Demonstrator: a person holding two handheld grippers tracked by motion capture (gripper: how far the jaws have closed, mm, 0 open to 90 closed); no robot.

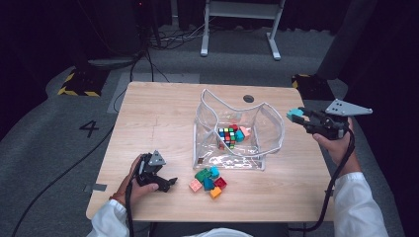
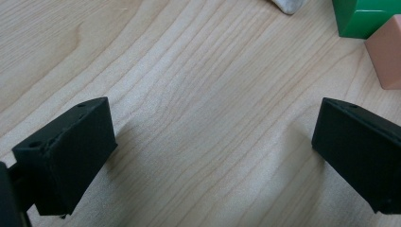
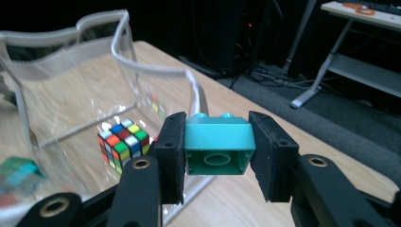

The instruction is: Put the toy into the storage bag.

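My right gripper [image 1: 297, 116] is shut on a teal toy brick [image 3: 217, 146], held in the air to the right of a clear plastic bag [image 1: 237, 129] and just above its rim. Inside the bag lie a colour cube [image 1: 227, 137] and a few bricks; the cube [image 3: 122, 142] also shows through the bag wall in the right gripper view. My left gripper [image 1: 165, 183] rests open on the table at the front left, its jaws wide apart over bare wood [image 2: 208, 142]. A small pile of bricks [image 1: 208, 180] lies just right of it, in front of the bag.
A green brick [image 2: 364, 16] and a pink brick [image 2: 387, 52] lie close beyond the left gripper's jaws. The wooden table [image 1: 148, 118] has a round cable hole [image 1: 248, 98] at the back. A white desk frame [image 1: 237, 29] stands on the floor behind.
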